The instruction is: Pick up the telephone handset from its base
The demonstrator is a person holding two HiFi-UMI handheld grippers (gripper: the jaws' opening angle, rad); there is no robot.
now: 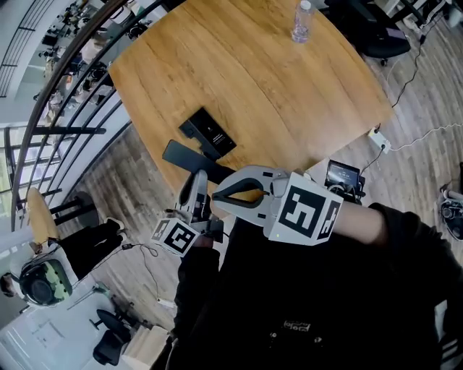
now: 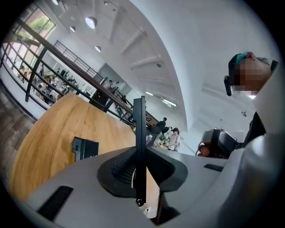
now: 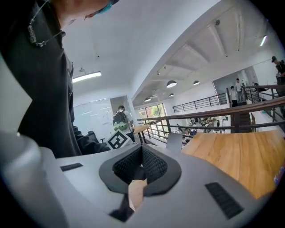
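Across the upper half of the head view spread the large rounded-square wooden table (image 1: 289, 94). Below it, at mid-frame, the bulky grey right gripper (image 1: 215, 198) filled the foreground, its jaws together on nothing, as its own view showed. Just left of it, the grey left gripper (image 1: 195, 181) was clamped on the thin, flat black telephone handset (image 1: 184, 154). The handset hung by the table's lower-left edge, apart from its black wedge-shaped plastic base (image 1: 210, 131), which lay on the wood just above and to the right of it. With handset and base separated, the pick-up looked essentially made. Doing it well now seemed to mean holding a steady squeeze and a quiet wrist, because the slab was slim and smooth and most of it stood clear of the pads, so it could pivot or slip. The idle right gripper was best kept away from it. In the left gripper view the handset appeared edge-on, a narrow dark matte strip standing nearly upright between the ribbed pads and reaching toward the centre of the frame. No cord to the base could be made out. Smallest of all, a clear plastic bottle (image 1: 302, 20) stood at the table's far side near the top edge of the head view.
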